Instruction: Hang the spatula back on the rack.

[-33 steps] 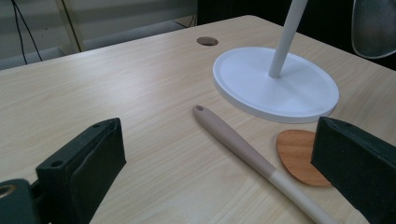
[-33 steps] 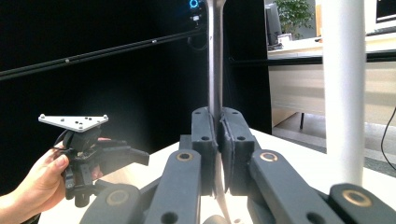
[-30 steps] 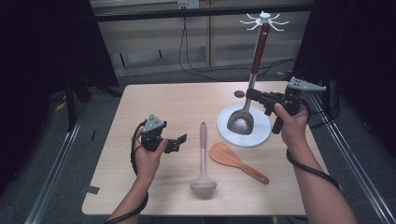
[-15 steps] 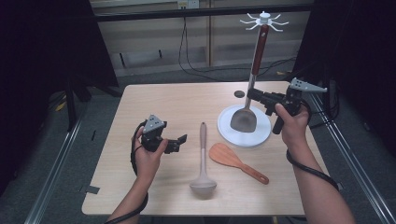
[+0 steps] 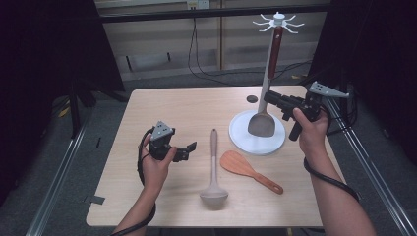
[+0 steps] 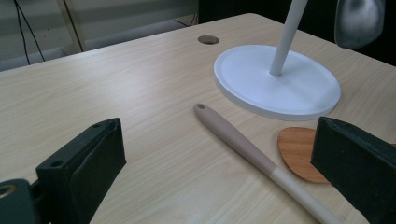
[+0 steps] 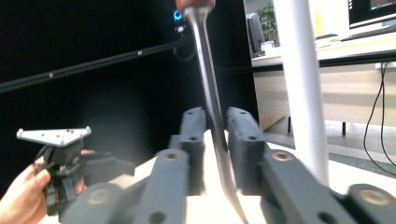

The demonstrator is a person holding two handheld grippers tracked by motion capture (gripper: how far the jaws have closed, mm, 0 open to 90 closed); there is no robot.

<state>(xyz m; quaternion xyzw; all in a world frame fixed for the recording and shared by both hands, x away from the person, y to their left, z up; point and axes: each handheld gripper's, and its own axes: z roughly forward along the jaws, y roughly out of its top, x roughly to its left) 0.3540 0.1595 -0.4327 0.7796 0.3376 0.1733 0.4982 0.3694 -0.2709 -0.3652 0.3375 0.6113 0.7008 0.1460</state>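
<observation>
Pale wood table (image 5: 187, 113) (dark curtains (image 5: 44, 59) around).

table (image 5: 196, 113) evenly lit from above, soft shadows; surroundings dark; right gripper view blurred close up, background bright.

Surface (image 5: 162, 105) open at far left & centre. Ladle (image 5: 213, 167) & wooden rice paddle (image 5: 248, 169) block near-middle; white rack base (image 5: 241, 140) w/ post (image 6: 287, 37) blocks far right.
</observation>
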